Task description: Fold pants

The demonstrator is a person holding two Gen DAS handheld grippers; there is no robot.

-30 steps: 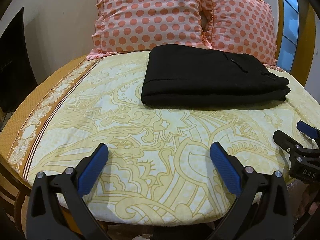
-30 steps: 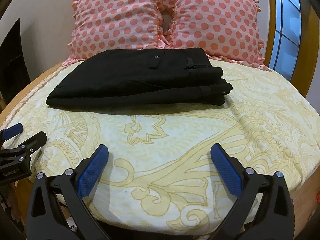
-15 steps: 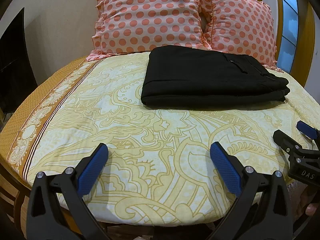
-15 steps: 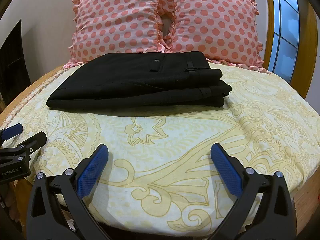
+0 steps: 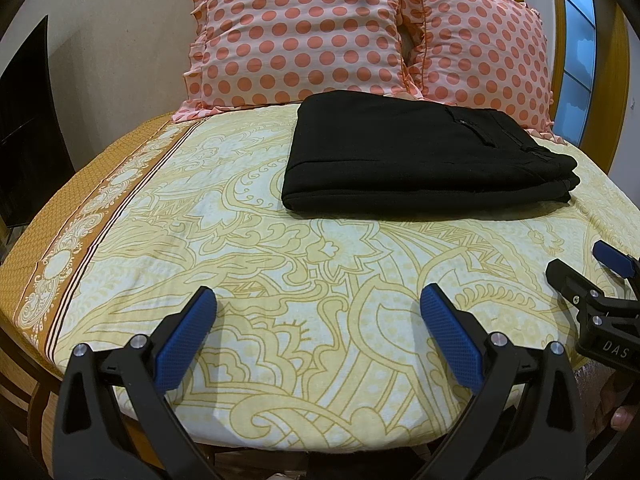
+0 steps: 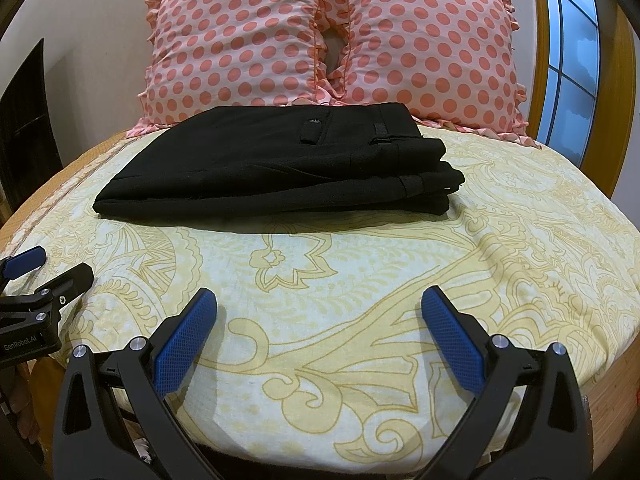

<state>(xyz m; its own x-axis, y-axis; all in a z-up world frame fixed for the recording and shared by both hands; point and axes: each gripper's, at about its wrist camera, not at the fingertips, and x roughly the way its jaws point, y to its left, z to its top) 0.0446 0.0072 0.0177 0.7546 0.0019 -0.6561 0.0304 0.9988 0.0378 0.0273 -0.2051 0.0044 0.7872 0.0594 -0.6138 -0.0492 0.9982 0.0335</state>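
In the left wrist view, the left gripper hangs over the near edge of the bed, its blue-padded fingers spread wide with nothing between them. The black pants lie folded into a flat stack on the yellow paisley bedsheet, toward the head of the bed and well apart from the gripper. Behind the stack two pink polka-dot pillows lean against the wall; the far edge of the pants sits just beside them. A brown patterned border runs along the sheet's left side, and a dark panel stands at the left edge, too shadowed to identify. The right gripper pokes in from the right, cut off by the frame, its fingers parted.

In the right wrist view, the right gripper is likewise held over the near edge, fingers wide apart and empty. The pants show their layered waistband end on the right, with a belt loop visible. A wooden-framed window fills the right side. The left gripper enters from the left, partly cropped, fingers apart. Nothing stands between either gripper and the pants.
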